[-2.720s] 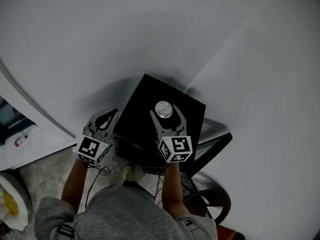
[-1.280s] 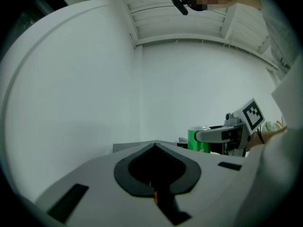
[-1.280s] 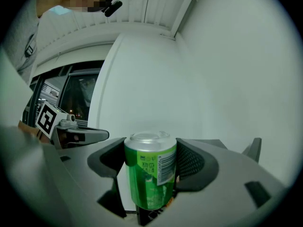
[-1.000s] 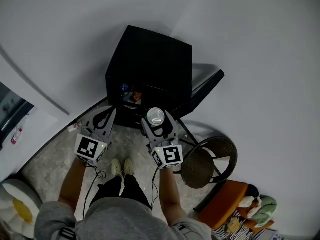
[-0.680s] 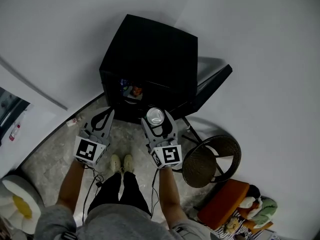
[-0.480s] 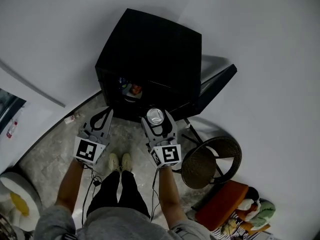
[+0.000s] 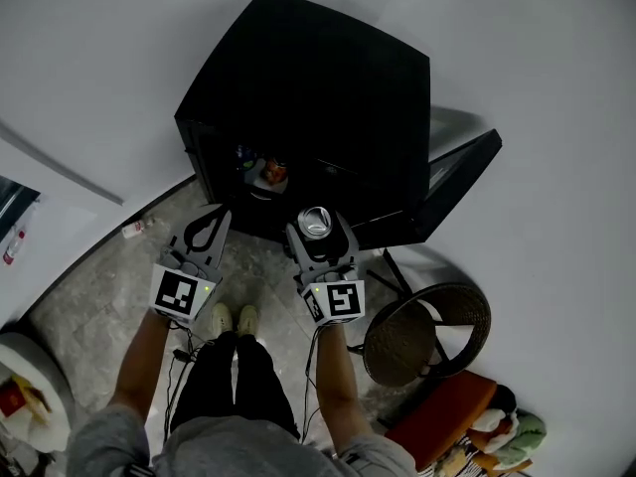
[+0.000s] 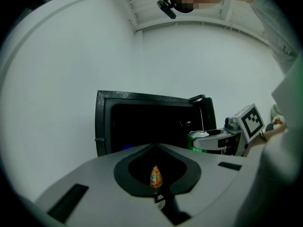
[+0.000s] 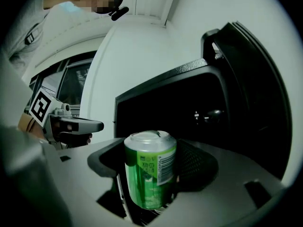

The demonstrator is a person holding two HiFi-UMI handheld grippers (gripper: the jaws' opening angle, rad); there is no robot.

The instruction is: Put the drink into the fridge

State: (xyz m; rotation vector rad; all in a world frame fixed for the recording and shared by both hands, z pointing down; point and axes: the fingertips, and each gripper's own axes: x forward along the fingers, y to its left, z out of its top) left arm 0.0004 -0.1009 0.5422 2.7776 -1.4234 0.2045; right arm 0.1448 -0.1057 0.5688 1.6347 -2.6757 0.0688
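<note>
Gripping green can (image 9: 150,170) in right tool (image 7: 317,226), left tool (image 7: 216,218) closed, fridge (image 7: 318,97) open ahead.

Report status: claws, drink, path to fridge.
Left claw shut, empty. Right claw shut on green can, upright, outside fridge. Door open, nothing between can and opening.

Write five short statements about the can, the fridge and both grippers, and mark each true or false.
1. The right gripper holds the green drink can upright. True.
2. The small black fridge has its door shut. False: the door stands open.
3. The left gripper grips a bottle. False: its jaws are together, holding nothing.
4. Some items already sit inside the fridge. True.
5. The can rests on a fridge shelf. False: it is outside, in front of the opening, in the right gripper.
</note>
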